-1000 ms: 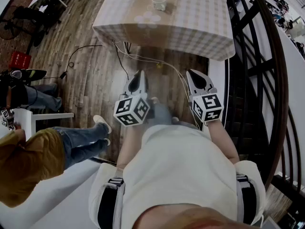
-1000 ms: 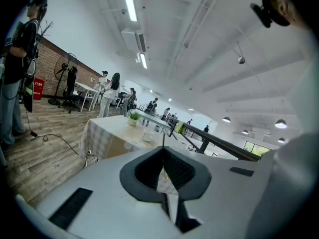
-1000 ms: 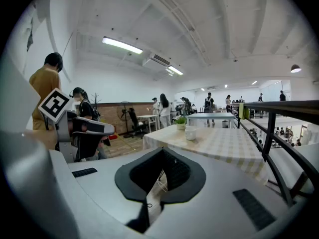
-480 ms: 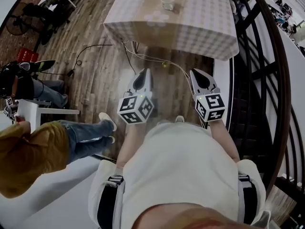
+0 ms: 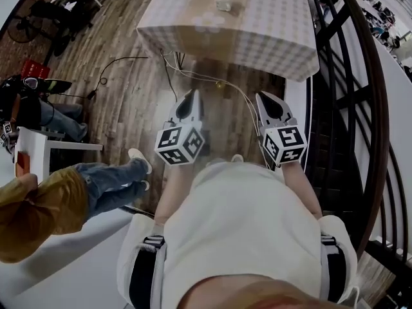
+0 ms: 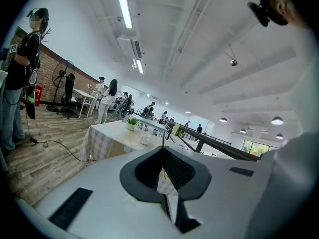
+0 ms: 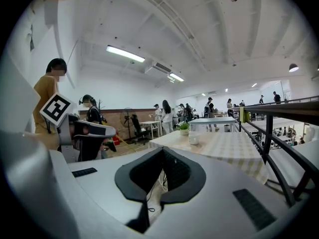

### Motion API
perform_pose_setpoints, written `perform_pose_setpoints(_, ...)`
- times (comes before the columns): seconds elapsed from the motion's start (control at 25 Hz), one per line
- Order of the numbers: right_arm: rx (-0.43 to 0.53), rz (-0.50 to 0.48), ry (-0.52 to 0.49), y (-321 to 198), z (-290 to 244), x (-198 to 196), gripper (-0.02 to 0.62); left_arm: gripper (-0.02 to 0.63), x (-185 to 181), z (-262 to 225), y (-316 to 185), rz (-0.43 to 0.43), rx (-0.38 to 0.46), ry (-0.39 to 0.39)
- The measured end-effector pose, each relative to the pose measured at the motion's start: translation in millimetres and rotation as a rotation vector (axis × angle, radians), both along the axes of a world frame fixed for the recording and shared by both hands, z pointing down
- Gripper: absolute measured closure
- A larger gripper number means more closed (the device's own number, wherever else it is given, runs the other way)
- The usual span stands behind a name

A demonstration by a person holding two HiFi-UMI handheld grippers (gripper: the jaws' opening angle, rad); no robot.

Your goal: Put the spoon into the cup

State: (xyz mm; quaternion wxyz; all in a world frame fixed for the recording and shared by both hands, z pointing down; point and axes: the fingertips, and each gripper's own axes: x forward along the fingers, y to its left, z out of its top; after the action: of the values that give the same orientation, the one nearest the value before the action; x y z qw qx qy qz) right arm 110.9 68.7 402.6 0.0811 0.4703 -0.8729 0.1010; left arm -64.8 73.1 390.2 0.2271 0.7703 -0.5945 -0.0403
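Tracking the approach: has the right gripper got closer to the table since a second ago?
No: the right gripper keeps about the same gap from the table's near edge.

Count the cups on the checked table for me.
1: a white cup on the table, right of the plant. The table's far end is cut off, so more may be hidden.

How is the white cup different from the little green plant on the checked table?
The white cup is plain, with nothing growing in it; the small green plant has leaves rising from a pale pot. The cup stands nearer the person; the plant sits farther back. Both stand upright on the checked tablecloth.
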Motion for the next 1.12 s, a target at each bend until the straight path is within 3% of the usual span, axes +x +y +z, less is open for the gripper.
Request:
perform_pose_setpoints(0.56,-0.024,-0.025,-0.004,-15.9,11.2,33.0,0.595,0.601,29.2,9.9,-16.0,-0.025,-0.027,-0.005)
perform_pose_setpoints(1.12,-0.044,-0.05,-0.012,-45.8,17.6,20.4,0.595,0.601,14.3,10.3,-42.5,-0.057,-0.032,-0.007)
